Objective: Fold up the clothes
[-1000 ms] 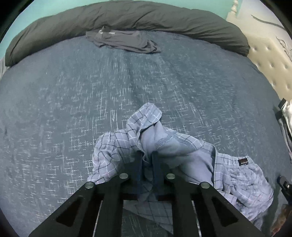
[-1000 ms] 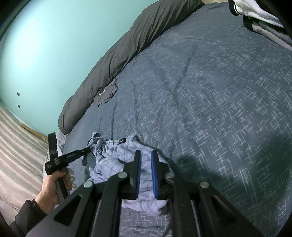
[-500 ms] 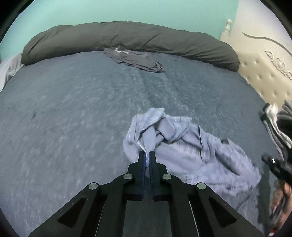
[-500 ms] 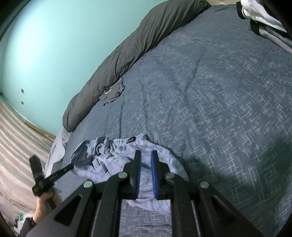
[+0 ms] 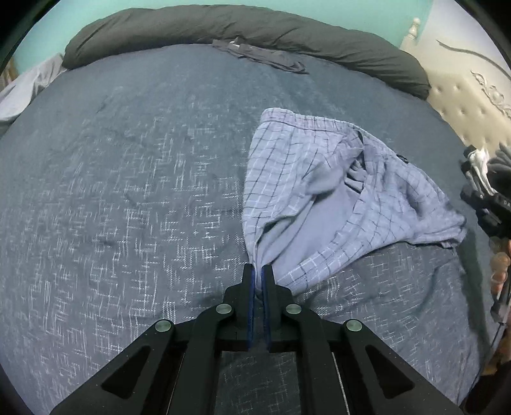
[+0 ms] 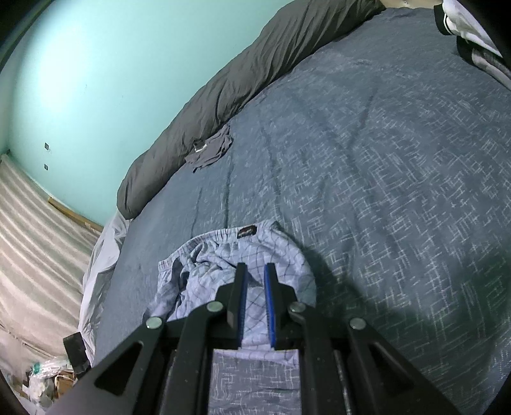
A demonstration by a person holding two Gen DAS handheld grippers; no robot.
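Note:
Light blue checked shorts (image 5: 322, 191) lie spread on the dark blue bedspread (image 5: 127, 191). My left gripper (image 5: 258, 271) is shut on one corner of the shorts and pulls it taut toward me. In the right wrist view the shorts (image 6: 223, 255) lie under my right gripper (image 6: 255, 271), waistband and dark label on the far side. The right jaws stand a narrow gap apart with checked cloth between the blue pads (image 6: 271, 306); the grip itself is not clear. The right gripper's body (image 5: 488, 204) shows at the right edge of the left wrist view.
A dark grey garment (image 5: 262, 56) lies near the long grey bolster (image 5: 255, 28) at the far side. Folded clothes (image 6: 469, 35) sit at the far right corner. A tufted headboard (image 5: 463, 105) is on the right. The floor with clutter (image 6: 44, 380) is beyond the bed's left edge.
The left gripper has pulled its corner of the shorts back toward me, and the crumpled shorts have opened out flat between the two grippers. The left hand has left the right wrist view.

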